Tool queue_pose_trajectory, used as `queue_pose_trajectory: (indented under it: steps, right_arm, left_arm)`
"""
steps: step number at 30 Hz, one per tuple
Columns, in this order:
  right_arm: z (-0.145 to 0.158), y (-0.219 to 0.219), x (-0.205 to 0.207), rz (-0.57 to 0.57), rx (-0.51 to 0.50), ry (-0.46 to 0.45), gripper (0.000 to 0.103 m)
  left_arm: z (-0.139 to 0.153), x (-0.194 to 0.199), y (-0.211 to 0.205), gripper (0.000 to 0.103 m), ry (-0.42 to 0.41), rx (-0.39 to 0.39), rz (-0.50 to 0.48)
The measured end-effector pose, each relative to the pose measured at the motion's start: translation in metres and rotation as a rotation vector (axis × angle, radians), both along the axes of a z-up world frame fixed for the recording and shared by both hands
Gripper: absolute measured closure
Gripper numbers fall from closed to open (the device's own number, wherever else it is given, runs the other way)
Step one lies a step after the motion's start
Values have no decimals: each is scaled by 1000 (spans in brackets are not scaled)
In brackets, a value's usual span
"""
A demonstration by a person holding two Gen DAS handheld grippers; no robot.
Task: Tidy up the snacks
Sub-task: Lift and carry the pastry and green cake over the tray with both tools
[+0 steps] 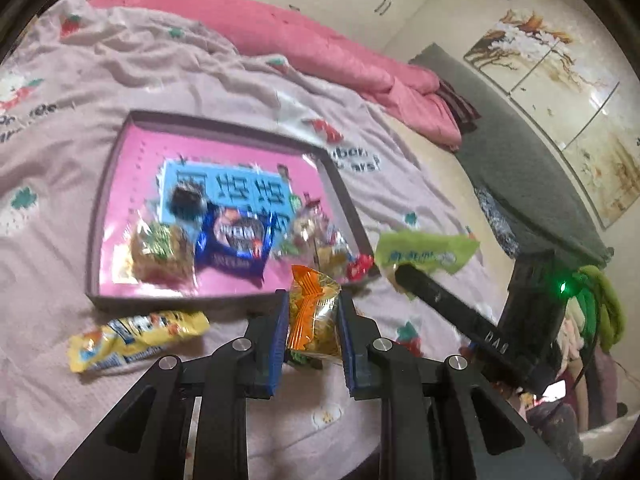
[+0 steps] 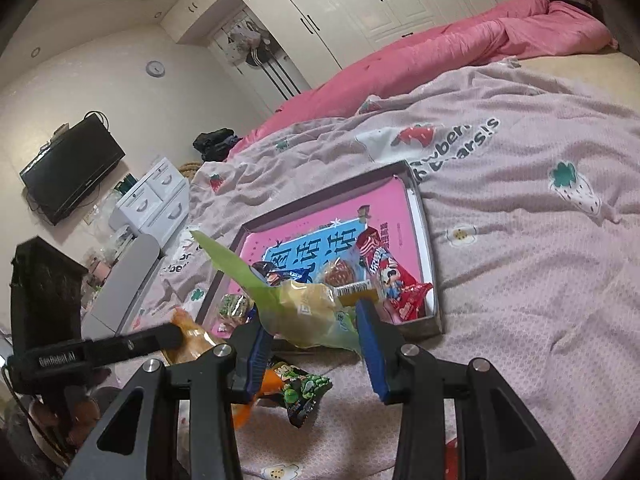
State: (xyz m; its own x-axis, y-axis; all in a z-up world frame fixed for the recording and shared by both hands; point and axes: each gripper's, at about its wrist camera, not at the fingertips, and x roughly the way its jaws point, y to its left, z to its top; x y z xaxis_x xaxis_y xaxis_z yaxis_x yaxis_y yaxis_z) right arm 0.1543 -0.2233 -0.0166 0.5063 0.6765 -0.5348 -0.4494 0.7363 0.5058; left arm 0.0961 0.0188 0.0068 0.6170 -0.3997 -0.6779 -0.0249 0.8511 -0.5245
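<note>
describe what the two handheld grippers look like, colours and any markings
Both are matte black with angular linkage arms, triangular cut-outs and round silver pivot bolts. The left gripper and the right gripper each carry blue ribbed pads on the inner finger faces. Seen from the side, the fingers bear white lettering, and the right gripper's black body shows a green light.

White wardrobes (image 2: 372,4) behind the bed (image 2: 520,240) — wall television (image 2: 72,168), white drawers (image 2: 154,200).

bed (image 1: 100,80): pink strawberry sheet | on it: tray (image 1: 224,128) of snacks; yellow packet (image 1: 136,340); green packet (image 2: 300,390); pink duvet (image 1: 320,48)
</note>
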Motion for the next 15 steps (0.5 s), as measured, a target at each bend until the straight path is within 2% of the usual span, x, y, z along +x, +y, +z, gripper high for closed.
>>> queue_pose_trajectory:
  steps: [15]
  right_arm:
    - [12, 10, 3, 9, -22, -70, 61]
  left_arm:
    - [20, 17, 27, 79, -65, 83, 128]
